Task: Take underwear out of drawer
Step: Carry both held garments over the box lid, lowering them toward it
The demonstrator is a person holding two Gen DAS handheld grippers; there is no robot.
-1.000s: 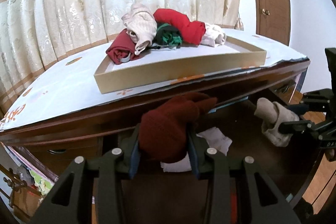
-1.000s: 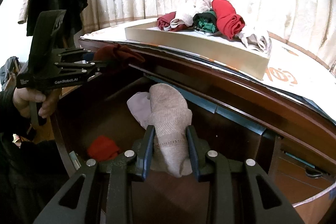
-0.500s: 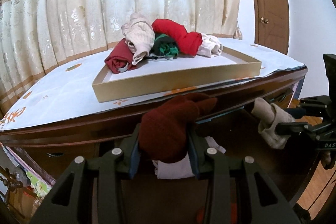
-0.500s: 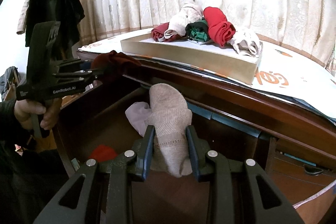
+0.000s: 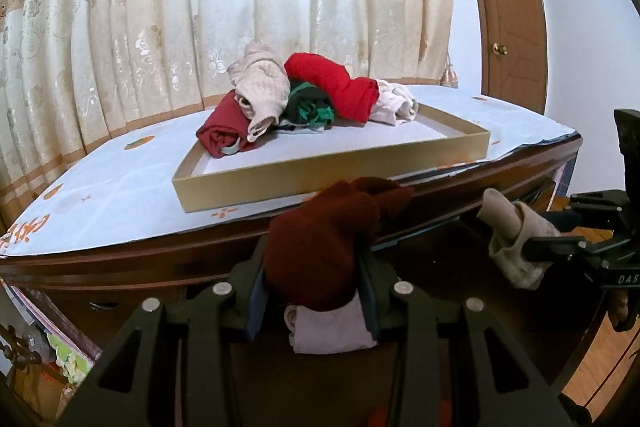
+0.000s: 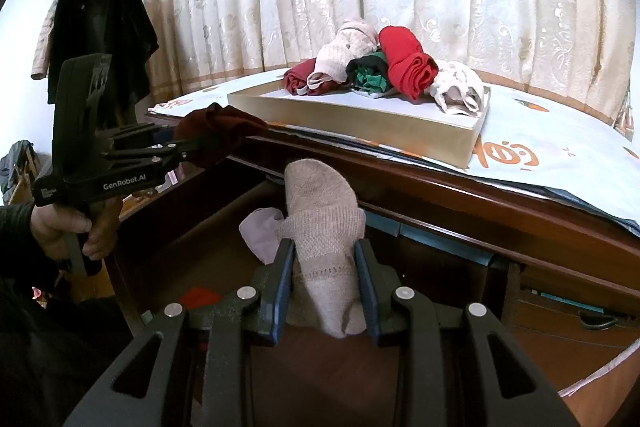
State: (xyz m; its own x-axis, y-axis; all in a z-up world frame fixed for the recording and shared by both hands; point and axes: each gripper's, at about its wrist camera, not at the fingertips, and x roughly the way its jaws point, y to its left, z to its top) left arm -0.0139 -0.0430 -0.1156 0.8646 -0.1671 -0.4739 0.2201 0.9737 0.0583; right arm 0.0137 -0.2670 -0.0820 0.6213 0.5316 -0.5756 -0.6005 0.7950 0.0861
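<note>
My left gripper (image 5: pixel 312 291) is shut on a dark maroon rolled garment (image 5: pixel 324 243), held above the open drawer (image 6: pixel 192 251) near the tabletop edge; it also shows in the right wrist view (image 6: pixel 224 131). My right gripper (image 6: pixel 322 283) is shut on a beige rolled garment (image 6: pixel 320 227), also seen in the left wrist view (image 5: pixel 516 243). A pale lilac garment (image 6: pixel 260 231) and a red one (image 6: pixel 200 297) lie in the drawer. A gold tray (image 5: pixel 320 175) on the table holds a pile of rolled underwear (image 5: pixel 304 99).
The wooden desk (image 6: pixel 500 211) carries a white printed cloth (image 5: pixel 120 195). Patterned curtains (image 5: pixel 200 7) hang behind. A wooden door (image 5: pixel 504 7) stands at right. A dark coat (image 6: pixel 100 35) hangs at left in the right wrist view.
Both grippers have risen with their garments, so the tabletop and tray sit lower and nearer in view. Both grips are unchanged.
</note>
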